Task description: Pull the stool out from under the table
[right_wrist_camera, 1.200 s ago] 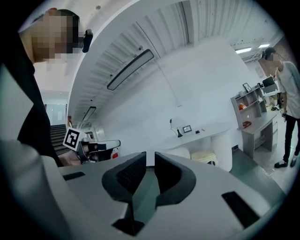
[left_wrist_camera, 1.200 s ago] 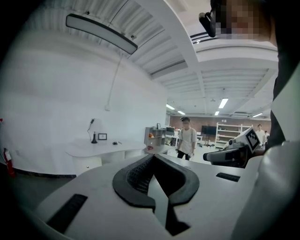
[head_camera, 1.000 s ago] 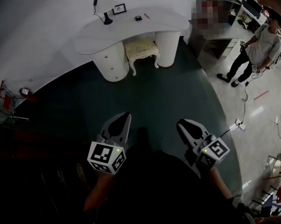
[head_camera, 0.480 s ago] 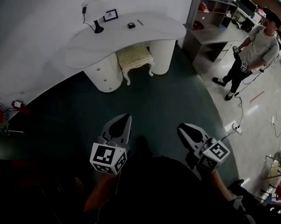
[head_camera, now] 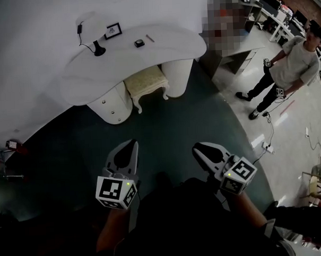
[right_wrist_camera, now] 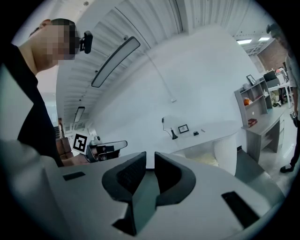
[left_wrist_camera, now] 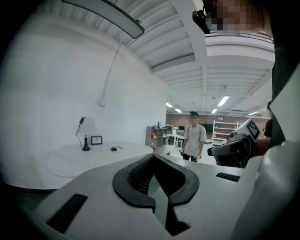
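cream stool (head_camera: pixel 145 80) under white table (head_camera: pixel 123 60), well apart from both clenched, empty jaws

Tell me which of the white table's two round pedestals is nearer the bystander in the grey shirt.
The white right pedestal, right of the cream cushioned stool in the head view; the left pedestal stands beyond the stool.
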